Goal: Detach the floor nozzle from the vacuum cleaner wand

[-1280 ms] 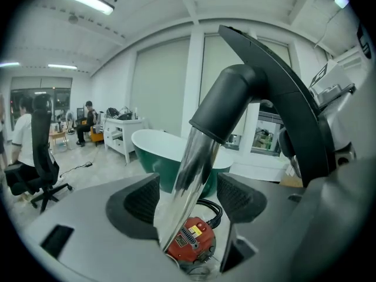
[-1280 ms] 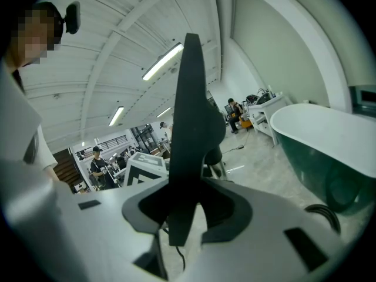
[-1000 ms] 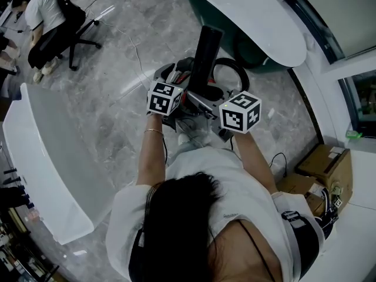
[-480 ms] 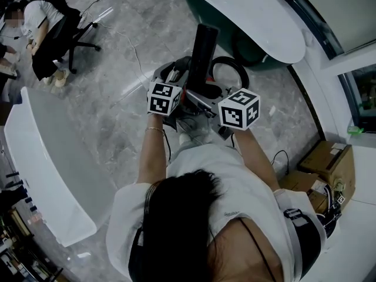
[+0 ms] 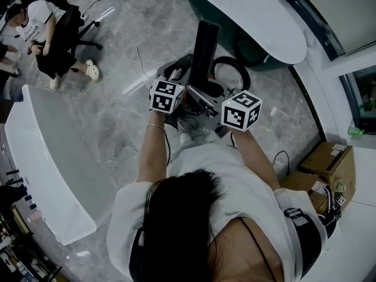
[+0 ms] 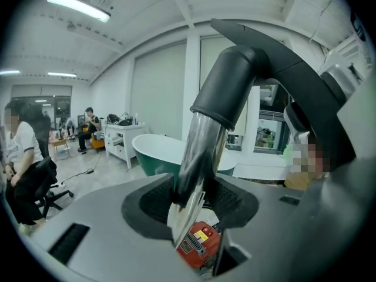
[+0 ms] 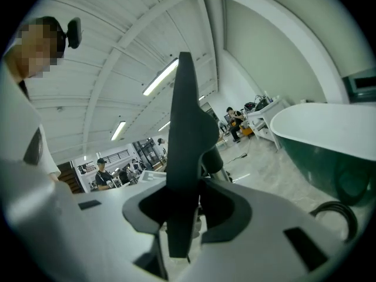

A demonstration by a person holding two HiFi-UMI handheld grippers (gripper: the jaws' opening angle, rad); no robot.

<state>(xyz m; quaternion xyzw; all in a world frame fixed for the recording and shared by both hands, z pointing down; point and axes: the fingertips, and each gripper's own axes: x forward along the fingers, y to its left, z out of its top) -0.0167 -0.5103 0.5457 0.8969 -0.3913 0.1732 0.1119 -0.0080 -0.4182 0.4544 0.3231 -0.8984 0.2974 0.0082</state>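
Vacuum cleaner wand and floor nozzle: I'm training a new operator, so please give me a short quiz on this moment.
1. True or false: the right gripper is empty.
2. What stands between the fingers of the left gripper?
3. The bathtub is, on its outside: A green, B red, C yellow.
Key: 1 false, it grips the black floor nozzle. 2 The metal wand; those fingers have just been closing on it. 3 A.

In the head view the cubes [image 5: 166, 96] cover where wand [image 6: 197, 157] meets nozzle [image 6: 276, 75]. Under the wand a red part [image 6: 198, 247], perhaps the vacuum body, is mostly hidden, its label unreadable.
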